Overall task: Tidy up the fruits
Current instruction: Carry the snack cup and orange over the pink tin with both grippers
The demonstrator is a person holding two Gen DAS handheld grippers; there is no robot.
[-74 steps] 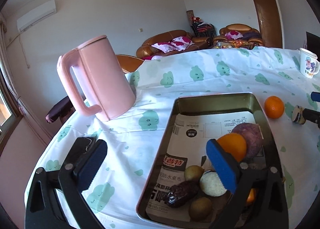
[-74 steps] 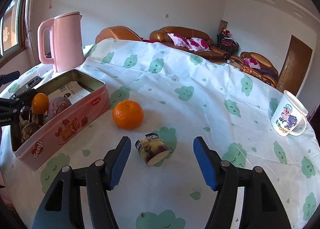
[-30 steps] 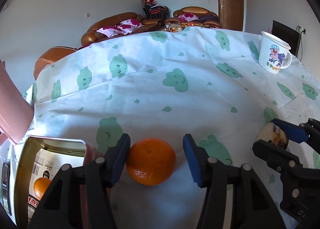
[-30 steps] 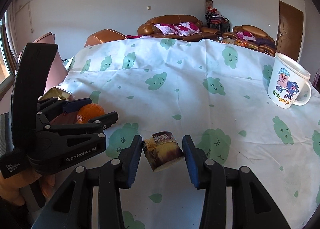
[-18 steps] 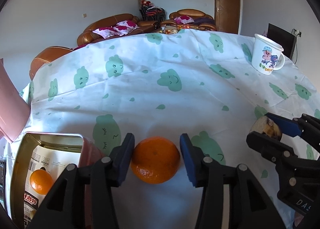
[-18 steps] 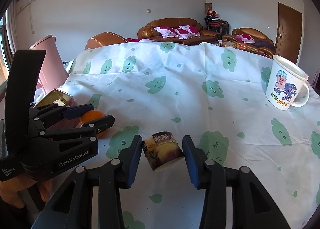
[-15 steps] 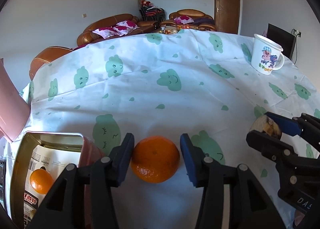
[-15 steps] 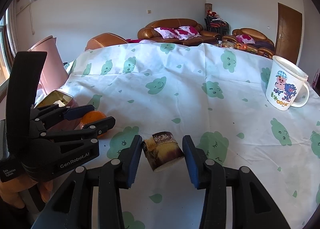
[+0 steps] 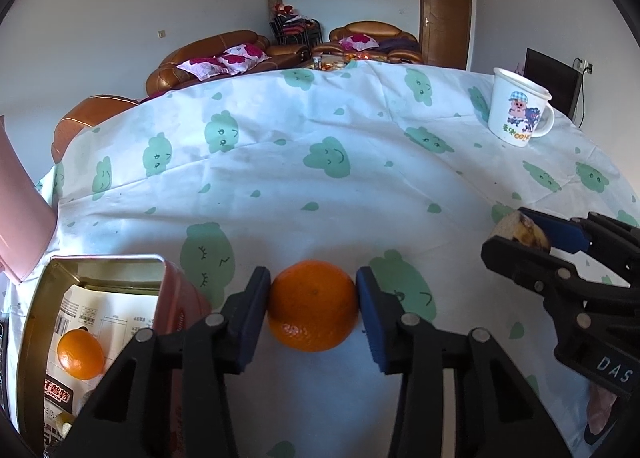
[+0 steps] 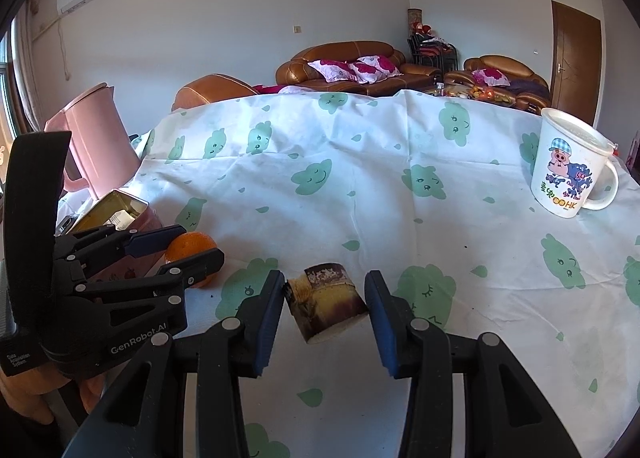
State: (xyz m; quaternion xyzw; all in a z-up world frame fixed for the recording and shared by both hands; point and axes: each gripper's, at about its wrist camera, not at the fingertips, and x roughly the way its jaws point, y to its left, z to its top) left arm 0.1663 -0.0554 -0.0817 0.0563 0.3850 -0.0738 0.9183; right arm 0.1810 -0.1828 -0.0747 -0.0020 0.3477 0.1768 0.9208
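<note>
An orange point(image 9: 313, 306) sits between the blue pads of my left gripper point(image 9: 313, 290), which press on both its sides just above the cloud-print cloth. From the right wrist view the same orange point(image 10: 190, 252) shows in the left gripper point(image 10: 180, 250) beside the pink tin. My right gripper point(image 10: 325, 294) is shut on a brown cut fruit piece point(image 10: 326, 304) with a pale cut face, held tilted. In the left wrist view this piece point(image 9: 520, 228) shows at the right gripper's point(image 9: 516, 236) tips. The open tin point(image 9: 100, 260) lies at lower left with another orange point(image 9: 80, 354) inside.
A white cartoon mug point(image 10: 570, 174) stands at the table's far right. A pink kettle point(image 10: 96, 138) stands behind the tin point(image 10: 120, 210) at the left. Brown sofas line the wall beyond the table. A hand point(image 10: 24, 398) holds the left gripper.
The left gripper's pads closed the small gap onto the orange and the view shifted slightly. The right gripper kept its hold on the brown piece and stayed put.
</note>
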